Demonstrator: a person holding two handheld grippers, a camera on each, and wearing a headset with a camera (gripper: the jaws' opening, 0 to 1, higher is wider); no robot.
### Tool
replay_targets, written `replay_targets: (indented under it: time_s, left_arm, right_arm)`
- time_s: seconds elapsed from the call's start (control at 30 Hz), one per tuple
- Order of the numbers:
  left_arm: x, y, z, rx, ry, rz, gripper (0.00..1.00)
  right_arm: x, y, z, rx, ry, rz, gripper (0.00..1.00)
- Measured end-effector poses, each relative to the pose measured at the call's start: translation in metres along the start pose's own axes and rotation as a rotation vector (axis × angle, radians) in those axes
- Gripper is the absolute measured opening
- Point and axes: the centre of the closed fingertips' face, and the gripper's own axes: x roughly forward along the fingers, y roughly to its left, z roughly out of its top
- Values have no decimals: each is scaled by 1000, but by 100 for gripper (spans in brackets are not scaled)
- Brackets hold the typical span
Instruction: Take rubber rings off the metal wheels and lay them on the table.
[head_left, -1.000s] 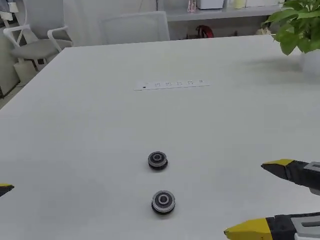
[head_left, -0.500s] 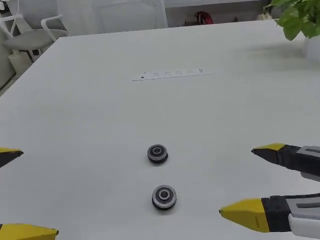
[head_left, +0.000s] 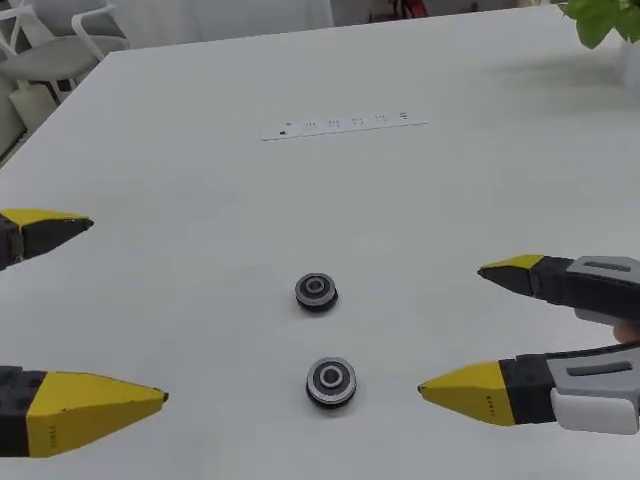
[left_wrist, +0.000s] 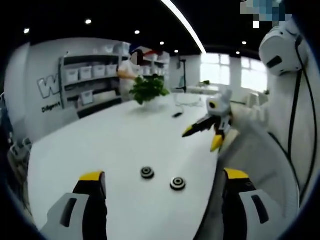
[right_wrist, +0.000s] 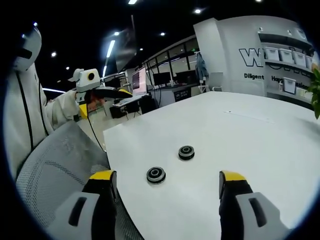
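Plainly, left claw (head_left: 128, 310) and right claw (head_left: 450, 330) gape wide, clear of both wheels (head_left: 316, 291).

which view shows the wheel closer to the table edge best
The head view: the small metal wheel with a black rubber ring is seen from above, hub and ring distinct. Both gripper views show it smaller, low-angled and softer.

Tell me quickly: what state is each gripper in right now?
Left gripper: open, holding nothing.
Right gripper: open, holding nothing.
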Motion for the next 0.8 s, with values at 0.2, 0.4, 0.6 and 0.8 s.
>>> replay_targets:
  time_s: [0.2,0.4,0.6,0.8]
  left_arm:
    - [14,-3,14,51,-15,-39,95]
    - [31,-6,26,77,-46,-72,93]
    - [50,-11,34,98,-72,-110,90]
    - [67,-16,22,108,-38,-155,86]
  right_arm:
    - [6,-1,5,-9,-16,20,79]
    - [17,2,8,-7,-45,46,77]
    - [26,8,8,-4,-60,81,75]
    - [34,13,7,-24,-60,117,72]
